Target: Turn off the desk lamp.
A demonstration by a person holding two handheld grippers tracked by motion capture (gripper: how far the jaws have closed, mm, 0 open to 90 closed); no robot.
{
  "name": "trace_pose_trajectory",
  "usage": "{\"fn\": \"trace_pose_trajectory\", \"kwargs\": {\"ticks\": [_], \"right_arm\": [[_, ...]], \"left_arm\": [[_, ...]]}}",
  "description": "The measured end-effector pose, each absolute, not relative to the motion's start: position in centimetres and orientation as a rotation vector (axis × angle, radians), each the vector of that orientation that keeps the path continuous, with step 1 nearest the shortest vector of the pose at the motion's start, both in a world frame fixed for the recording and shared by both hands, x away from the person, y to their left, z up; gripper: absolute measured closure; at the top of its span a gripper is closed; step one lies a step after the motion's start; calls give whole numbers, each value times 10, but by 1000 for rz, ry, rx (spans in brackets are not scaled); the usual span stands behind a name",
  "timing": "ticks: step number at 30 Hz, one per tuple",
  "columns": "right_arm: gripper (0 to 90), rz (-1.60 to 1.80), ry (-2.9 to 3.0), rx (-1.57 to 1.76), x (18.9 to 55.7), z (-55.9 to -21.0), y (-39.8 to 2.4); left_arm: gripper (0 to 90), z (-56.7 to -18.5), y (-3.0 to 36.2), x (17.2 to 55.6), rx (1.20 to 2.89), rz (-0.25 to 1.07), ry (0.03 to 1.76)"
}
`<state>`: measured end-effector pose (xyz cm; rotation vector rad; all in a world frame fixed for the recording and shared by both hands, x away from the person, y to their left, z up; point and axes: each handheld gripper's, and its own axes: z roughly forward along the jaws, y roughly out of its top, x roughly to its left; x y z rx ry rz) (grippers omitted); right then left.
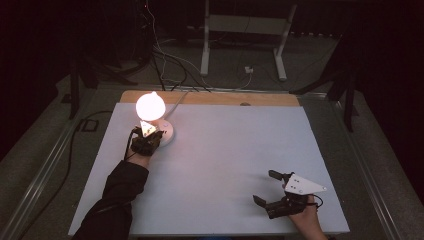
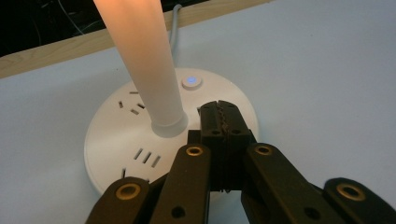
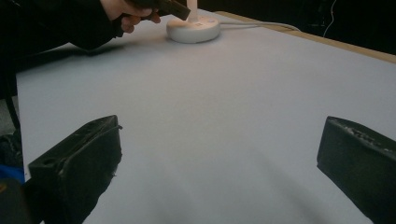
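We find the lit lamp (image 1: pixel 151 107) near the desk's (image 1: pixel 225 150) far left corner. The left gripper (image 2: pixel 223 122), fingers together, hovers over its base beside the button (image 2: pixel 191 81). We judge switching underway; next: withdraw. The right gripper (image 1: pixel 267 188) rests with fingers apart.

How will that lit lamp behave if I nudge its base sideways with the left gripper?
The lamp probably slides rather than tips: its round base is wide and flat on the smooth table. The tall stem might wobble. Its cable trails off the far edge and could drag.
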<state>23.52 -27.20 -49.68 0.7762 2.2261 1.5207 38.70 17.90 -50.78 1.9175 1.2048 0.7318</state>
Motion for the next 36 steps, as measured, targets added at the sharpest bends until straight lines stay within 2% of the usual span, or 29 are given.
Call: {"fn": "trace_pose_trajectory", "kwargs": {"ticks": [23, 25, 31, 36], "right_arm": [[0, 1520, 2229, 778, 235, -497, -272], [0, 1519, 2230, 778, 235, -497, -272], [0, 1519, 2230, 781, 236, -498, -272], [0, 1514, 2234, 771, 234, -497, -270]], "left_arm": [[900, -515, 174, 388, 1962, 700, 1176], [900, -516, 171, 388, 1958, 730, 1169], [900, -498, 180, 385, 1906, 752, 1174], [900, -497, 182, 385, 1901, 758, 1178]]}}
